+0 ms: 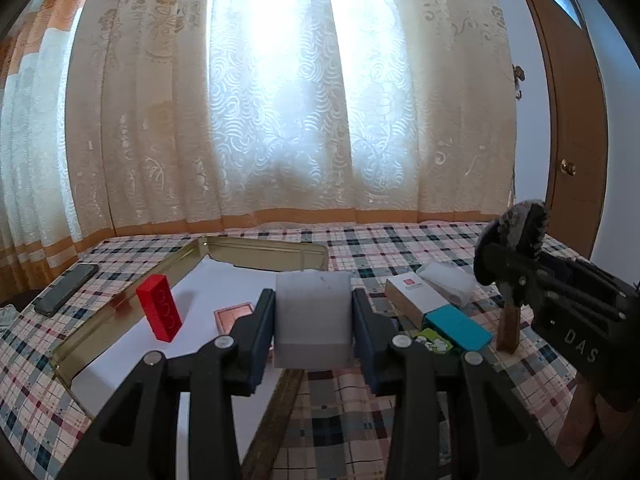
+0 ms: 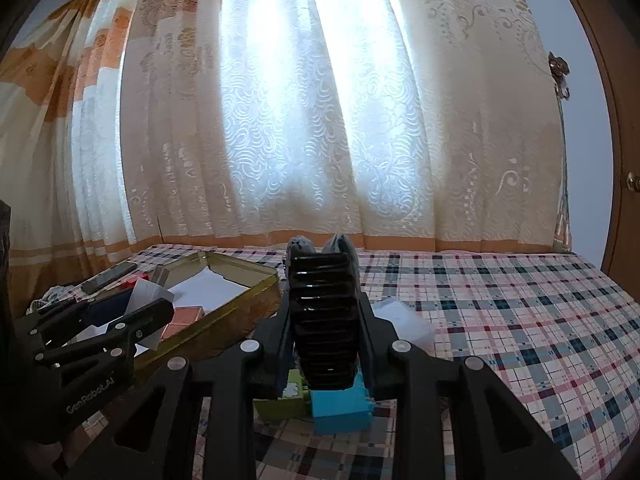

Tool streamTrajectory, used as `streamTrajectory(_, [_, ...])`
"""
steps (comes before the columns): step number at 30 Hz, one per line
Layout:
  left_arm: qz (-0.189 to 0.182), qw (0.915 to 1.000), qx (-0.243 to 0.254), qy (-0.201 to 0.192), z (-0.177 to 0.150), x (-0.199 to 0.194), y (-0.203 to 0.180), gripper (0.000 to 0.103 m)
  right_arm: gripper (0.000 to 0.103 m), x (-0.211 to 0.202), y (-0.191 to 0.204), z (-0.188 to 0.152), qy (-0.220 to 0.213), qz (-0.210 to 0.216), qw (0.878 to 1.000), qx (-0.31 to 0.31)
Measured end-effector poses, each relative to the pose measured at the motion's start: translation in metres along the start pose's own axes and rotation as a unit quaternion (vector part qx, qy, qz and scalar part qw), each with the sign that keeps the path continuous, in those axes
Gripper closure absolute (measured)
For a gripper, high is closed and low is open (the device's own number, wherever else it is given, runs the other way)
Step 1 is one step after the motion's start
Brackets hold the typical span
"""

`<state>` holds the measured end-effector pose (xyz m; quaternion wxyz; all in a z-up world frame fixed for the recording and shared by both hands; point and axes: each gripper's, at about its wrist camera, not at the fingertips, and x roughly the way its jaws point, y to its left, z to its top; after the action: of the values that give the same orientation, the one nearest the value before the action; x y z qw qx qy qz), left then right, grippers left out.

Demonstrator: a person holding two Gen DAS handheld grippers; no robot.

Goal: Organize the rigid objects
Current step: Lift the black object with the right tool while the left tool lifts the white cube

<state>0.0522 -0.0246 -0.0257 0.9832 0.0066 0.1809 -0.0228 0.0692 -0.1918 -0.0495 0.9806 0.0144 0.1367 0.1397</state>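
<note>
left gripper (image 1: 313, 318) clamped on a grey block (image 1: 313, 312), pads pressing both side faces, block upright and lifted over the near edge of the gold tin tray (image 1: 120, 302). the tray is open, white sheet lining the floor; inside it a red brick (image 1: 159, 307) stands tilted on end, and a copper-coloured flat piece (image 1: 234, 316) lies just beside it toward the block. right gripper (image 2: 324, 344) clamped on a black ribbed part (image 2: 322, 320), ridges stacked front to back, with a grey fuzzy end (image 2: 301, 245) sticking up past the fingertips; from the left wrist view the same gripper sits at the right with a brown ridged strip (image 1: 509, 326) hanging below its jaws. under the right gripper, on the plaid cloth (image 2: 520, 320): a blue box (image 2: 340, 408) and a green printed piece (image 2: 286, 398) touching it on the left. behind those, a white carton with a red square (image 1: 416, 298) and a clear plastic packet (image 1: 448, 282), near each other. a dark phone (image 1: 66, 289) lies on the cloth left of the tray, well apart from the loose parts. patterned curtain (image 1: 280, 100) behind, backlit; a brown door (image 1: 568, 140) at the right.
</note>
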Motion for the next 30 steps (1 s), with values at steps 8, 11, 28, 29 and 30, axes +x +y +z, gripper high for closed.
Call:
streamTrajectory(8, [0.011, 0.9999, -0.013, -0.002, -0.001, -0.002, 0.014, 0.066, 0.073, 0.002, 0.018, 0.000, -0.003, 0.013, 1.000, -0.012])
streamTrajectory(11, [0.014, 0.9997, -0.017, -0.003, -0.001, -0.002, 0.020, 0.066, 0.073, 0.002, 0.024, 0.000, -0.004, 0.019, 1.000, -0.016])
streamTrajectory(28, [0.025, 0.9992, -0.030, -0.001, -0.002, -0.003, 0.041, 0.066, 0.072, 0.008, 0.053, -0.001, -0.003, 0.046, 0.999, -0.027])
streamTrajectory(29, [0.025, 0.9992, -0.031, -0.001, -0.002, -0.003, 0.042, 0.066, 0.072, 0.008, 0.055, -0.001, -0.002, 0.049, 0.998, -0.028])
streamTrajectory(30, [0.026, 0.9992, -0.032, -0.001, -0.002, -0.004, 0.043, 0.066, 0.072, 0.009, 0.058, -0.001, -0.002, 0.051, 0.998, -0.030])
